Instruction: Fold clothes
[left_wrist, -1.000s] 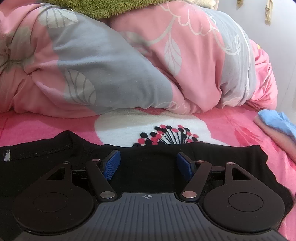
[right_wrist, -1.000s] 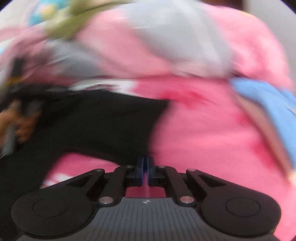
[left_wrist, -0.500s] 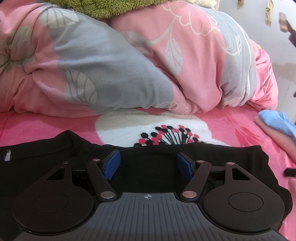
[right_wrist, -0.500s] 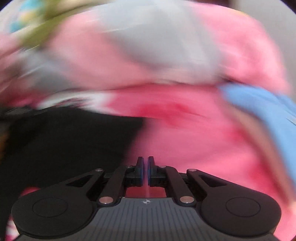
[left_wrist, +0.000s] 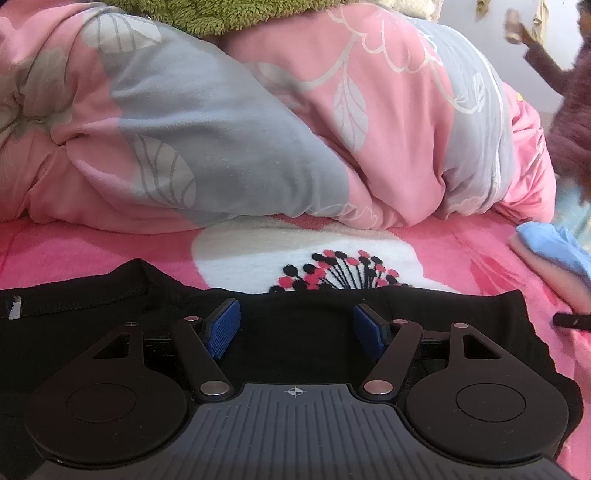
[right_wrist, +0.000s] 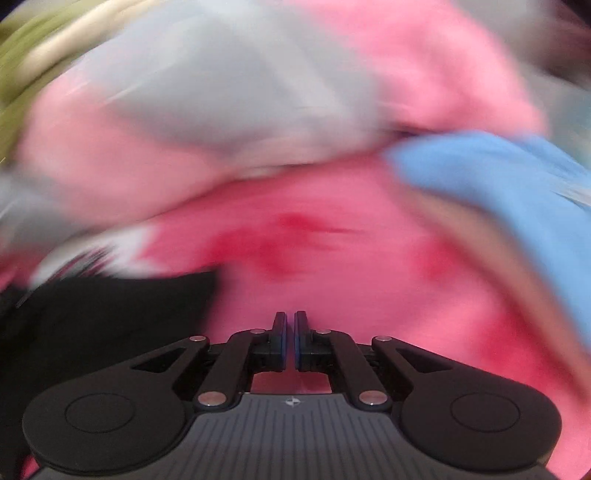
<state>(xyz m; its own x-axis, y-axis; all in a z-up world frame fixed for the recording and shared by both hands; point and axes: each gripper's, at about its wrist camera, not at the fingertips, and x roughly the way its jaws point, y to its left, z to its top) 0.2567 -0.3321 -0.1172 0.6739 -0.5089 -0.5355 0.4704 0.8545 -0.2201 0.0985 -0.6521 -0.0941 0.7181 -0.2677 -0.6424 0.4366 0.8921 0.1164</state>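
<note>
Pink bed cover (left_wrist: 92, 254) (flower print): black garment (left_wrist: 295, 332), bunched quilt (left_wrist: 221, 129), blue cloth (left_wrist: 554, 247).

In the right wrist view, the black garment (right_wrist: 103, 314) now fills only the lower left corner, where a second ago it spread across the whole left half and reached the middle. The pink bedspread (right_wrist: 332, 266) now lies ahead of the right gripper (right_wrist: 290, 332). The light blue cloth (right_wrist: 491, 173) sits larger and further in from the right edge. In the left wrist view, a person's dark maroon sleeve (left_wrist: 576, 122) now shows at the upper right edge, and a thin black tip (left_wrist: 572, 320) pokes in at the right edge above the bedspread.
</note>
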